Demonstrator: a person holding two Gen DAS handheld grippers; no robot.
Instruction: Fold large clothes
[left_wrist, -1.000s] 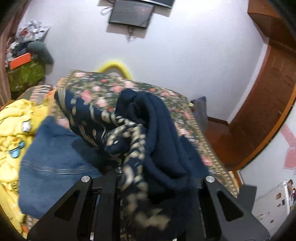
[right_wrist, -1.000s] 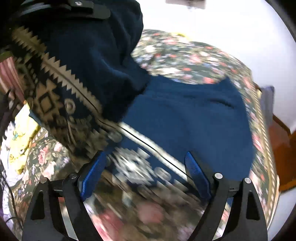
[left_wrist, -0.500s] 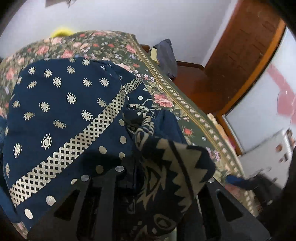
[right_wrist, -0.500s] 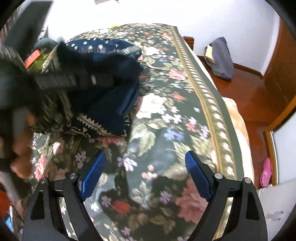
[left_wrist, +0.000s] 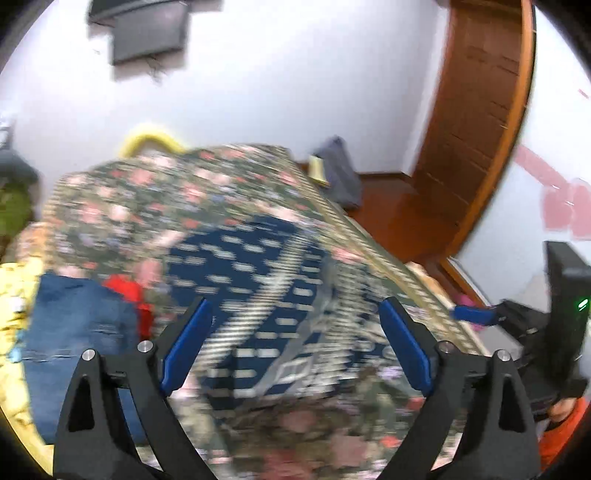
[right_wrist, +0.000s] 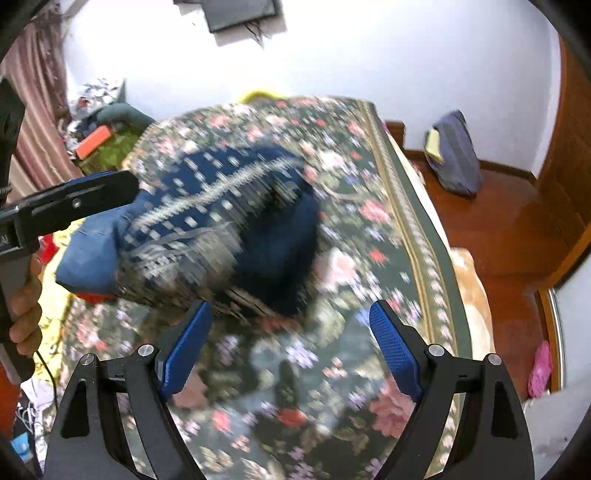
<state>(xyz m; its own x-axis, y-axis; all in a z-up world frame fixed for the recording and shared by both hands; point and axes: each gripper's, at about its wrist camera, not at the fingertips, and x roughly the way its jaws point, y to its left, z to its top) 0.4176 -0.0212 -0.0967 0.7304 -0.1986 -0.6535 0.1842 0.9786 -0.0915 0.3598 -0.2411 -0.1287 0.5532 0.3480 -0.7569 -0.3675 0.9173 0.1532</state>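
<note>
A navy garment with gold dots and bands (left_wrist: 266, 291) lies in a rough heap on the floral bedspread (left_wrist: 155, 192); it also shows in the right wrist view (right_wrist: 229, 229). My left gripper (left_wrist: 295, 347) is open and empty, just in front of the garment; it also shows at the left of the right wrist view (right_wrist: 74, 203). My right gripper (right_wrist: 288, 350) is open and empty above the bedspread (right_wrist: 332, 369), near the garment's front edge. Both views are blurred by motion.
A blue denim piece (left_wrist: 74, 332), a red item (left_wrist: 129, 295) and yellow cloth (left_wrist: 14, 295) lie left of the garment. The bed's right edge drops to a wooden floor (right_wrist: 498, 240) with a grey bag (right_wrist: 454, 155). A wooden door (left_wrist: 480, 110) stands right.
My left gripper has let go of the navy garment and opened; the garment now lies on the bed. Both grippers have pulled back from it.
</note>
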